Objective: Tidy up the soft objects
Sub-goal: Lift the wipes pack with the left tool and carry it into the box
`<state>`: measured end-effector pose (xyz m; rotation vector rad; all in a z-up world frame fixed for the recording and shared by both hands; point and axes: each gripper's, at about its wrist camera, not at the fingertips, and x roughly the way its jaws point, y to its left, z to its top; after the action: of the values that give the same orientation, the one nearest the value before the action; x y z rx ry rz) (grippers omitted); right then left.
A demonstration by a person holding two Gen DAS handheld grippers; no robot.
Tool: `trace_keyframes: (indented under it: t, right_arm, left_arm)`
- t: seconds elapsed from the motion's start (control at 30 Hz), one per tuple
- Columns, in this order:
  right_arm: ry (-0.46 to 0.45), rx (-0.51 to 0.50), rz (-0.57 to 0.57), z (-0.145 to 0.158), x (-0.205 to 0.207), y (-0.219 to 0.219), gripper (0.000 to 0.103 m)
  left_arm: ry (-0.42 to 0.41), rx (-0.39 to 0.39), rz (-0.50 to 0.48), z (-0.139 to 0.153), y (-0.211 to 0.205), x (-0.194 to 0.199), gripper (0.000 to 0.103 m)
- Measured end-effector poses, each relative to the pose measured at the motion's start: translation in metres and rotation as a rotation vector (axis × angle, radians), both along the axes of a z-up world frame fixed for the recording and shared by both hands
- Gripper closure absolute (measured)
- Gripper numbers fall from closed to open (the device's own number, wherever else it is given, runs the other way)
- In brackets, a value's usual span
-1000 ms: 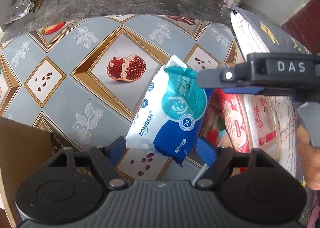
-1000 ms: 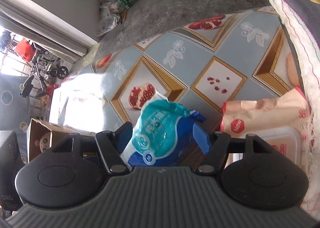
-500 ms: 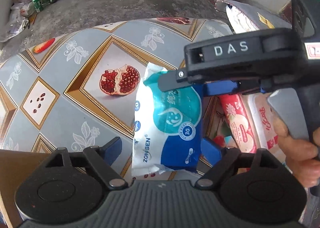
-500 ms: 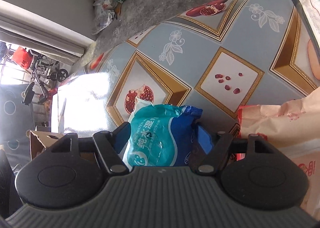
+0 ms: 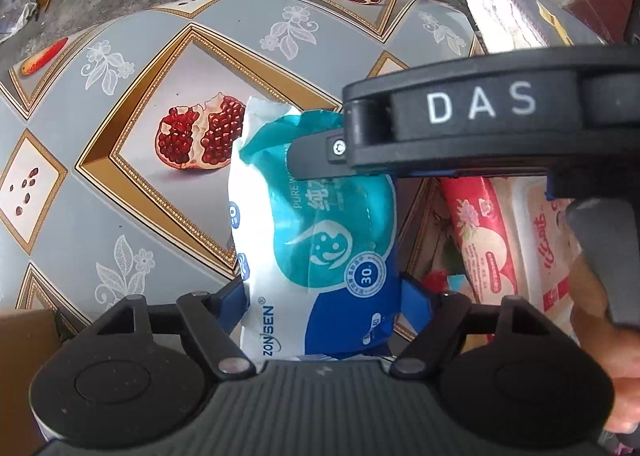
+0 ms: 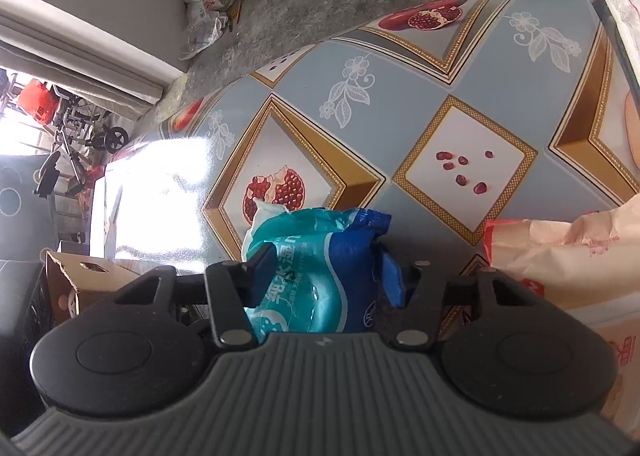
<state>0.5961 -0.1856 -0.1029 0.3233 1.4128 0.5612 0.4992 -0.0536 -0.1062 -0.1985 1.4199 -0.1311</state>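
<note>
Your closing right gripper (image 6: 320, 276) and left gripper (image 5: 326, 298) each straddle one end of the wipes pack (image 5: 316, 240), long axis running between them.

Right gripper (image 6: 324, 276) jaws closing in on the wipes pack (image 5: 320, 240); left gripper (image 5: 326, 298) lower, its jaws closing around the pack's near end.

Upper end of the wet-wipes pack (image 5: 320, 240) hidden behind the right gripper (image 5: 316, 159) in the left wrist view. Pink tissue packs (image 5: 484, 244) partly covered there, cut off at the right wrist view's edge.
</note>
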Motion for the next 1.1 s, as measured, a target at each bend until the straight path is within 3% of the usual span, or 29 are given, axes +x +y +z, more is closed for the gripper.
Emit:
trace_keyframes:
  t: [0.1,0.3,0.47,0.67,0.9,1.1]
  right_arm:
    - [0.017,0.034,-0.034,-0.001,-0.002,-0.010,0.064]
    - [-0.013,0.090,-0.078,0.023,-0.014,-0.025,0.066]
    - [-0.092,0.157,-0.104,0.084,-0.034,-0.037,0.066]
    - [-0.207,0.255,-0.059,0.170,-0.079,-0.026,0.066]
    - [-0.230,0.337,0.075,0.221,-0.156,0.041,0.063]
    - [-0.151,0.325,0.206,0.203,-0.219,0.128,0.063]
  left_arm:
    - [0.002,0.009,0.001,0.005,-0.002,-0.004,0.029]
    - [-0.050,0.021,-0.010,0.033,-0.005,-0.012,0.030]
    - [-0.150,0.026,-0.019,0.089,-0.005,-0.031,0.030]
    - [-0.286,0.049,-0.020,0.167,0.010,-0.086,0.030]
    - [-0.343,0.089,0.051,0.211,0.070,-0.183,0.030]
    - [-0.288,0.063,0.180,0.184,0.145,-0.255,0.030]
